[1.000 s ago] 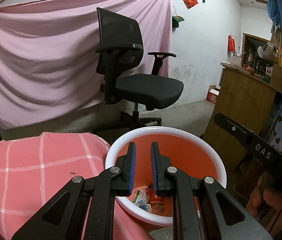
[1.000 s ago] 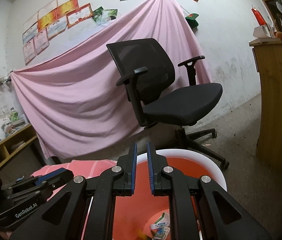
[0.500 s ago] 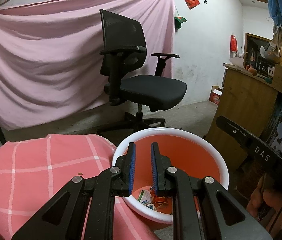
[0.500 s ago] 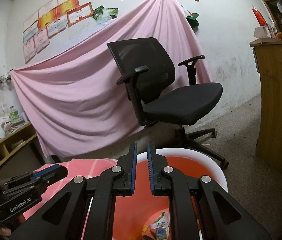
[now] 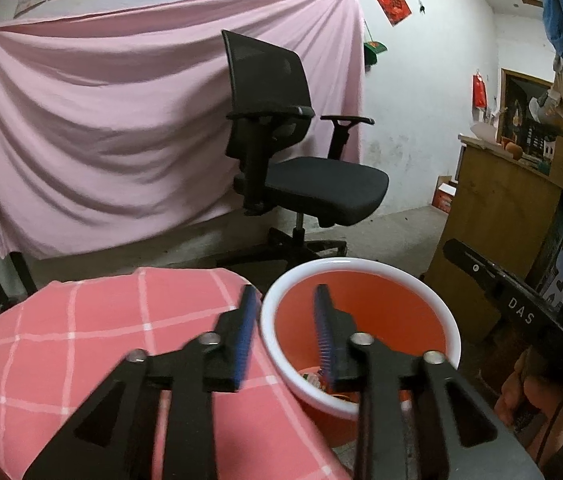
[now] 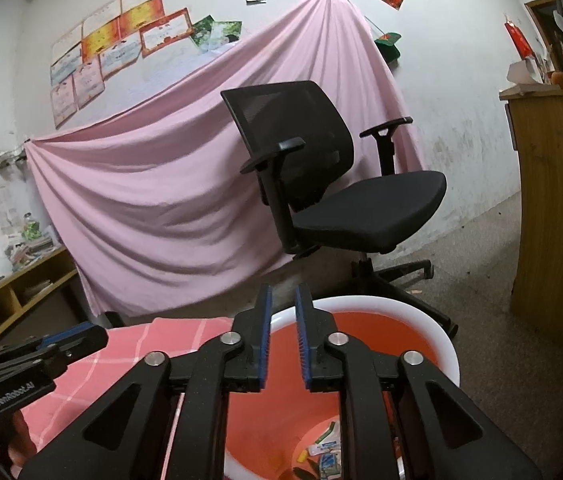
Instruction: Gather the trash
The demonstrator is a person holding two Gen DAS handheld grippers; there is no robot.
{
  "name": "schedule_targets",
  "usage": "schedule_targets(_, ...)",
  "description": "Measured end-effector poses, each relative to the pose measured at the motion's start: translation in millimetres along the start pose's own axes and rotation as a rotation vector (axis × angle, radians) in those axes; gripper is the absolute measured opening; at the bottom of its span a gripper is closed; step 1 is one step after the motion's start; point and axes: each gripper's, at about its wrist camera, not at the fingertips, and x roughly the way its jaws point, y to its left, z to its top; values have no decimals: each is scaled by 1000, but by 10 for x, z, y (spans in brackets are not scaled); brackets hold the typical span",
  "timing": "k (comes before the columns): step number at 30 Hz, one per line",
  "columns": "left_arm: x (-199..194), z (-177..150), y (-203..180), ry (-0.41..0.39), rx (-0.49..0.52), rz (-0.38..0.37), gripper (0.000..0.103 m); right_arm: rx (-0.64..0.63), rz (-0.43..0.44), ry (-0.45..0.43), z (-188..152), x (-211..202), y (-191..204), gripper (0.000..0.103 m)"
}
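The left gripper [image 5: 283, 330] and right gripper [image 6: 281, 338] have just been parting, empty, above the white-rimmed red plastic bucket [image 6: 393, 304]; inside it are lying light, crinkly wrappers [image 6: 327, 456], likely pinching best by an edge.

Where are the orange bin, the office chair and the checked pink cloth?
orange bin [image 5: 361, 268]: left wrist view, far white rim.
office chair [image 6: 373, 208]: right wrist view, seat cushion.
checked pink cloth [image 5: 101, 320]: left wrist view, top surface.

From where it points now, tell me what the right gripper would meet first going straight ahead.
Probably the far inner wall of the white-rimmed orange plastic bin; the right gripper points slightly downward over it, though depth is uncertain.
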Motion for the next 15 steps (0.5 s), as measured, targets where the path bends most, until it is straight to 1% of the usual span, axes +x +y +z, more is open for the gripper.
schedule_targets(1, -75, 1, 36, -9, -5, 7, 35, 0, 1, -4, -2, -19, 23, 25)
schedule_targets(6, -337, 10, 172, -25, -11, 45, 36, -12, -3, -18, -14, -116, 165, 26)
schedule_targets(8, -442, 6, 224, -34, -18, 57, 41, -17, -5, -26, -23, -171, 222, 27)
schedule_targets(9, -499, 1, 246, -41, -23, 63, 46, -20, -7, -28, -25, -191, 253, 29)
schedule_targets(10, -575, -12, 283, -51, -29, 71, 48, -23, -8, -33, -34, -224, 283, 33)
schedule_targets(13, -728, -44, 354, -61, -40, 86, 48, -30, -6, -50, -50, -317, 374, 42)
schedule_targets(15, -832, -98, 387, -62, -45, 99, 49, -38, -5, -59, -62, -377, 440, 45)
